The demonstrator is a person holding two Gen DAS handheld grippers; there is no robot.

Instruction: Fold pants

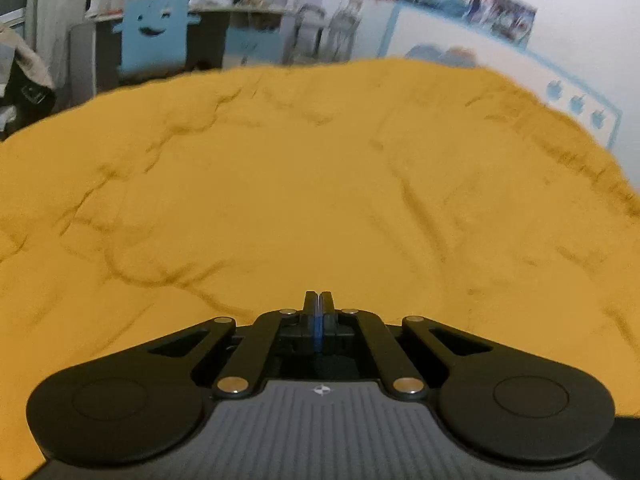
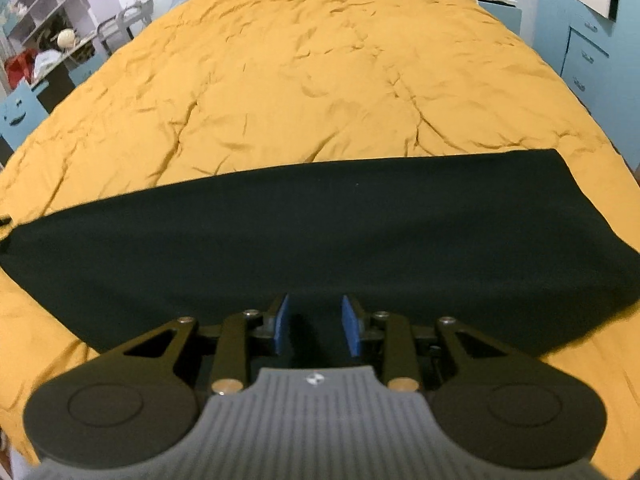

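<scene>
In the left wrist view, our left gripper (image 1: 319, 300) has its two fingers pressed together with nothing between them; only the blue pad edge shows in the seam. It hovers over the mustard-yellow bedspread (image 1: 280, 184), which is creased all over and fills most of the view. The pants do not appear here at all, so this hand is pointed away from them. Beyond the far edge of the bed we see a blue smiling-face cushion (image 1: 154, 36), a cluttered shelf and posters on the wall, all blurred.

In the right wrist view, our right gripper (image 2: 316, 322) has its fingers spread moderately, blue pads (image 2: 350, 330) facing each other and gripping nothing. The black pants (image 2: 320, 236) lie directly ahead of it, a long flat band stretched across the near part of the bed from its left edge to its right edge. The far hem runs straight and smooth, and the cloth looks flat, with no bunching. The gripper sits at the near side of the fabric, at about the middle of its length; whether the pads touch the cloth we cannot tell.

We judge the pants to be laid out and probably already doubled lengthwise into one narrow strip, though the layers cannot be counted. The crosswise folds, bringing one end over the other, appear still to be done.
</scene>
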